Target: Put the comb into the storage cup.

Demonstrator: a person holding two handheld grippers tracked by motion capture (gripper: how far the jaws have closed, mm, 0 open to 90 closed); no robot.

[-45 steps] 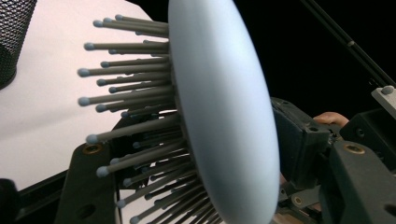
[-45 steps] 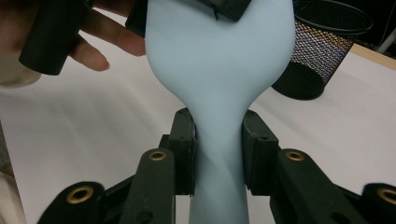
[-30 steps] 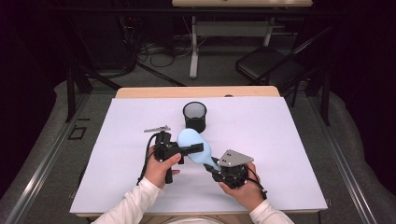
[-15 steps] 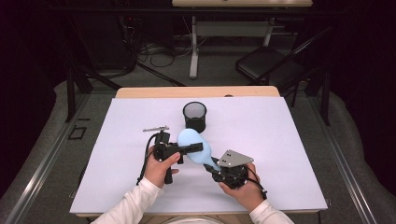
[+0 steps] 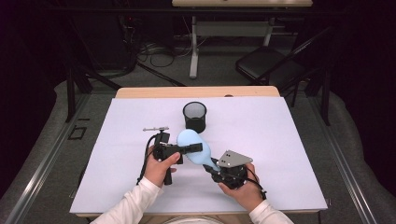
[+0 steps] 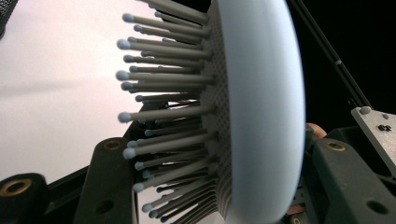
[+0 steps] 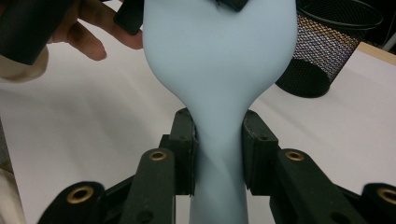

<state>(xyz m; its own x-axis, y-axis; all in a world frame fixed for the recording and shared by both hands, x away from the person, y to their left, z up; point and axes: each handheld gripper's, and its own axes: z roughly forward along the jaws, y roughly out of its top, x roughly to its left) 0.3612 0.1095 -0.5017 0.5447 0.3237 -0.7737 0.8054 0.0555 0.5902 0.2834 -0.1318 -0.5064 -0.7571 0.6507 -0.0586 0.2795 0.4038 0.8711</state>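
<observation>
A pale blue hairbrush (image 5: 187, 137) hangs just above the white table between both hands. My right gripper (image 5: 212, 167) is shut on its handle; in the right gripper view both pads press the narrow neck of the hairbrush (image 7: 219, 56). My left gripper (image 5: 196, 148) comes in from the left, and its jaws have just been closing across the brush head. In the left gripper view the hairbrush (image 6: 261, 93) stands edge-on, with one jaw among the grey bristles (image 6: 159, 112) and the other against the smooth back.
A black mesh cup (image 5: 194, 116) stands upright just behind the brush. A small metal tool (image 5: 155, 129) lies left of it. The white table cover (image 5: 280, 140) stretches out to the right. A dark chair (image 5: 266, 70) stands beyond the table's far edge.
Both hands and the brush stay where they were. The left jaws look slightly tighter on the brush head.
</observation>
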